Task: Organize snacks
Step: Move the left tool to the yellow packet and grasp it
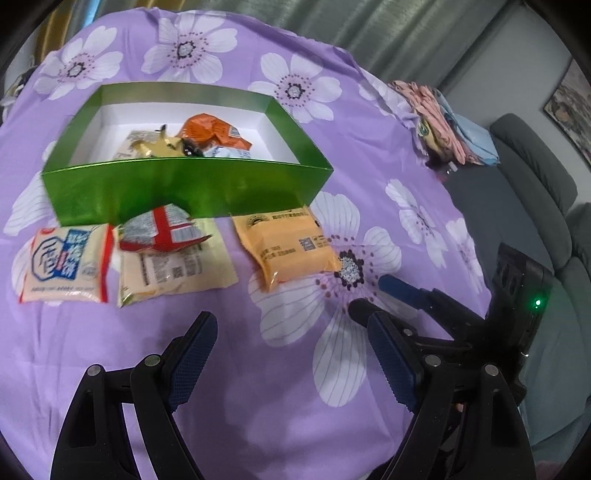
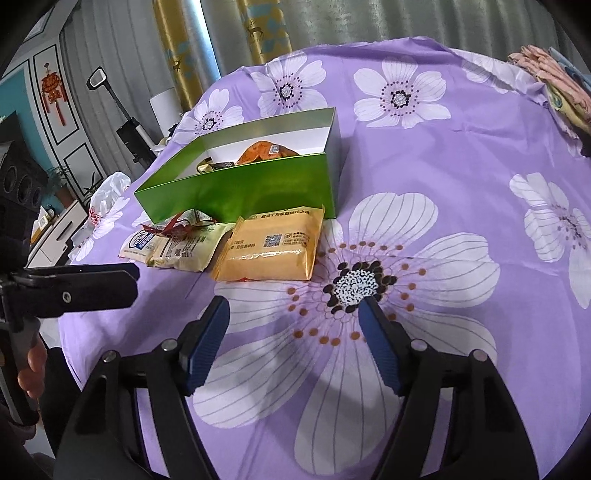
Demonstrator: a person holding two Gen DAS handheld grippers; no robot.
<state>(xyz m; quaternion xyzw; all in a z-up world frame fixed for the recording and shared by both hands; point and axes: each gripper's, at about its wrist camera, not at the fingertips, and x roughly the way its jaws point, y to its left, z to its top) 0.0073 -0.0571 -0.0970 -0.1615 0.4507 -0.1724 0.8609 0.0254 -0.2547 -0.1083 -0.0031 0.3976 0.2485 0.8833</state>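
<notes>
Both the left gripper (image 1: 291, 328) and right gripper (image 2: 295, 314) are hovering wide open, holding nothing, over a purple flowered tablecloth (image 2: 461, 155). Snack packets (image 1: 288, 243) are lying against a green box (image 1: 184, 188); grey curtains (image 2: 369, 18) are hanging behind.

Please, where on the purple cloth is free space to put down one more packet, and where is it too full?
Free: the cloth right of the green box, and the near strip between the orange packet and both open grippers. Crowded: along the box's front wall, where the packets lie side by side, the red-cross packet on top of another.
</notes>
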